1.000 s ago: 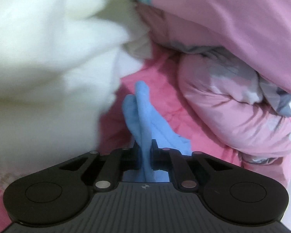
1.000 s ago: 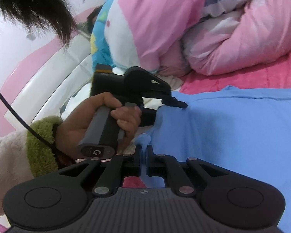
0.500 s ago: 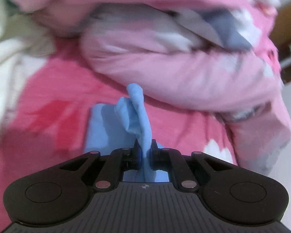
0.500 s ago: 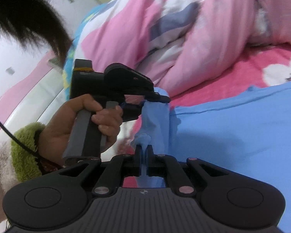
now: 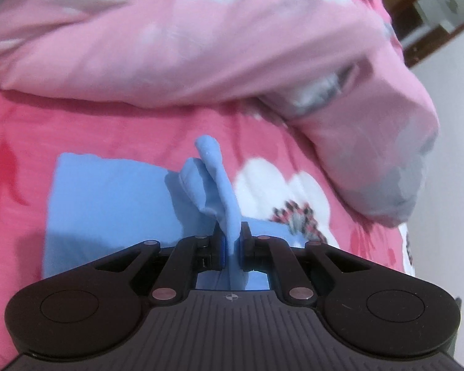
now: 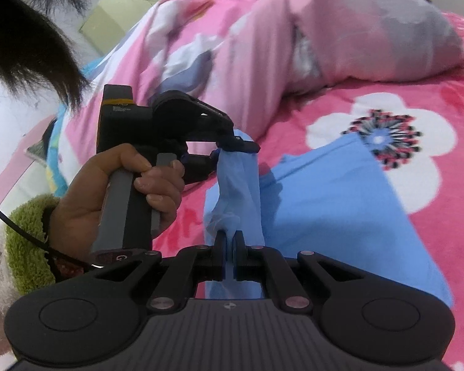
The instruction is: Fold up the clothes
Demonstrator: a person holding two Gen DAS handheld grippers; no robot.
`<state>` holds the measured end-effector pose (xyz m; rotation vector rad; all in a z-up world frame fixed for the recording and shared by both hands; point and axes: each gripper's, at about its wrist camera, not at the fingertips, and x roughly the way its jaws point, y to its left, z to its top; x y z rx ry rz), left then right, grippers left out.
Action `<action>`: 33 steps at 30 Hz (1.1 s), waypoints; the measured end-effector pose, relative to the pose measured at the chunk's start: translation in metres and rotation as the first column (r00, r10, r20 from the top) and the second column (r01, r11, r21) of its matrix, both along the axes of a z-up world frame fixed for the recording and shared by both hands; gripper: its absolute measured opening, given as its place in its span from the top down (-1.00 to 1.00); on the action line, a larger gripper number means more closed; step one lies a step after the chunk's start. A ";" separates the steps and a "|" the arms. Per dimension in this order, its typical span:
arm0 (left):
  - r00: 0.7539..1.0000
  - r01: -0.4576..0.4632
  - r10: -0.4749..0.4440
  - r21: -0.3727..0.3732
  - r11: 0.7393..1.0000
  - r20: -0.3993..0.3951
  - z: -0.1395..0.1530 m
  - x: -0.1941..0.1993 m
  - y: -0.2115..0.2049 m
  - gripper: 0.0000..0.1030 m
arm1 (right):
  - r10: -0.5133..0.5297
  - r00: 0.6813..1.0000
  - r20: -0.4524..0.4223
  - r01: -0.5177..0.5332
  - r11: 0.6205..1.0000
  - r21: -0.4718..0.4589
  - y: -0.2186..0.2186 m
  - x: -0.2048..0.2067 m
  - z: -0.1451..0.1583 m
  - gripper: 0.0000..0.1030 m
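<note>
Both tongs are clamped tight: left tongs point(image 5: 231, 238) angled downward, right tongs point(image 6: 229, 241) beside the gripping left hand point(image 6: 120, 198).

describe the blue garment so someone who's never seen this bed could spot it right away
Start from the pink bedsheet with big white flowers, in front of the heaped pink quilt. Lying across it is the blue garment, pinched by the left gripper and the right gripper. It is the only plain, unpatterned blue thing there.
</note>
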<state>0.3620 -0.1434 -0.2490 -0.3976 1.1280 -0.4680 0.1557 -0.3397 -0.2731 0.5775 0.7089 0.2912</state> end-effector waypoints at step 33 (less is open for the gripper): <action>0.965 0.259 -0.254 0.060 0.964 -0.070 -0.036 -0.021 -0.089 0.07 | -0.291 0.938 -0.188 0.296 0.955 -0.001 -0.084 -0.026 -0.072 0.94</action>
